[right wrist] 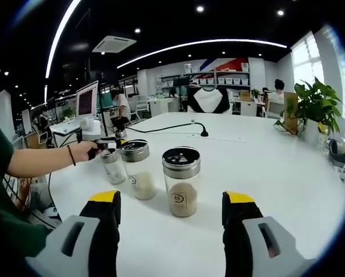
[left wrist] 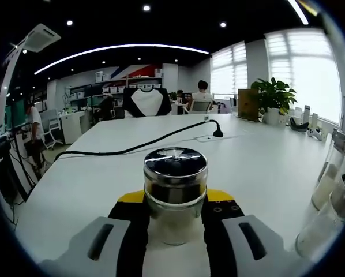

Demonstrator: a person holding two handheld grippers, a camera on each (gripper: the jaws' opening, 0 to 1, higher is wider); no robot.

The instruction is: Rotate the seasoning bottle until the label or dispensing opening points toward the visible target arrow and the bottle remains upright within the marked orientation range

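Left gripper: jaws closed on the seasoning bottle, pads against its clear lower body. The bottle stands upright on the white table.

Right gripper: jaws spread wide, holding nothing. Just beyond them stands a jar with a perforated metal cap, part-filled with tan powder. Left of that jar is a second jar, then the bottle in the left gripper.

Handling, judged: glass, rigid, smooth, breakable, light. Grip the body below the metal cap; turn slowly, keep it vertical.

The right gripper view shows the person's hand and forearm; the left gripper view shows the black cable behind the bottle.

No target arrow seen.
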